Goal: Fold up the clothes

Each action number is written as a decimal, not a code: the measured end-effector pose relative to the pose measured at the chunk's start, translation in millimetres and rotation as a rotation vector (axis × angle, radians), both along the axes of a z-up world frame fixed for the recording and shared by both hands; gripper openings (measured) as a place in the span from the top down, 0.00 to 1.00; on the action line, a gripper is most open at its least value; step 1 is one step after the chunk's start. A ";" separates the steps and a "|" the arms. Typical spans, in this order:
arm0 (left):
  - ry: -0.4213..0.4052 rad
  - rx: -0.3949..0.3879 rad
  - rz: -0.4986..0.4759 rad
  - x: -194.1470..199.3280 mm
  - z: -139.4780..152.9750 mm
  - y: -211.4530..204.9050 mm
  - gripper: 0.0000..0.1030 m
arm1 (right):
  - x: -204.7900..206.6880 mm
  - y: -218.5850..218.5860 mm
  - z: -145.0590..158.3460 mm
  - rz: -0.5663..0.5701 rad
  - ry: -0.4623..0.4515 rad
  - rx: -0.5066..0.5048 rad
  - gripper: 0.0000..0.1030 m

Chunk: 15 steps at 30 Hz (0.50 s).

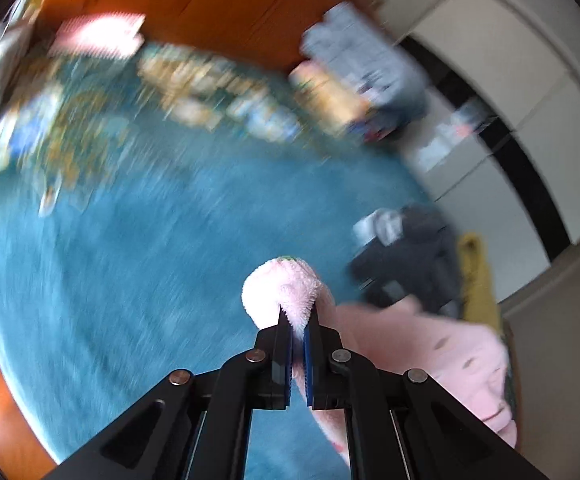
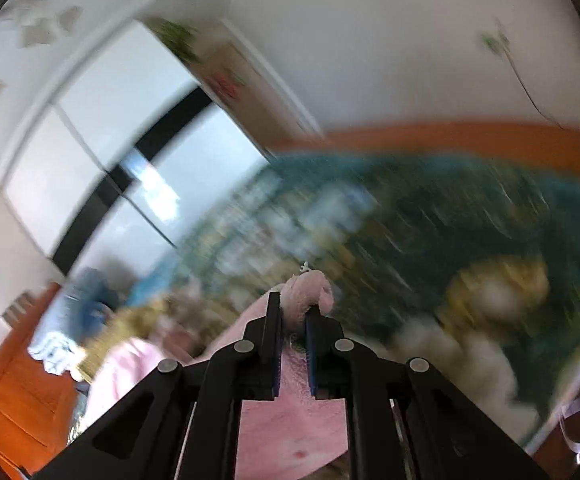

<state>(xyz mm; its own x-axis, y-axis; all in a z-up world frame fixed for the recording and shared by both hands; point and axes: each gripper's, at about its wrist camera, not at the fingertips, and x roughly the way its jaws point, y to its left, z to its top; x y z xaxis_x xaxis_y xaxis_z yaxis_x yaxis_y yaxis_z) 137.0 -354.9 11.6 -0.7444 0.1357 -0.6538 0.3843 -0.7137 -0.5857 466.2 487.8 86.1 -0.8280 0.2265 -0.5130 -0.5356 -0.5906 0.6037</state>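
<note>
A fluffy pink garment hangs between the two grippers above a blue-green patterned bedspread. My left gripper is shut on a bunched edge of the pink garment, which bulges past the fingertips and trails off to the right. My right gripper is shut on another bunched edge of the pink garment, whose cloth hangs below and to the left. Both views are blurred by motion.
Piles of other clothes lie on the bedspread: a dark grey heap, a yellow piece, a light blue folded stack. An orange wooden floor and white wardrobe doors surround the bed.
</note>
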 end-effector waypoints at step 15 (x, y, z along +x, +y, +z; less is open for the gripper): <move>-0.070 0.012 0.028 8.7 -18.3 2.0 0.96 | -40.0 17.6 -28.7 0.064 -0.140 0.026 0.90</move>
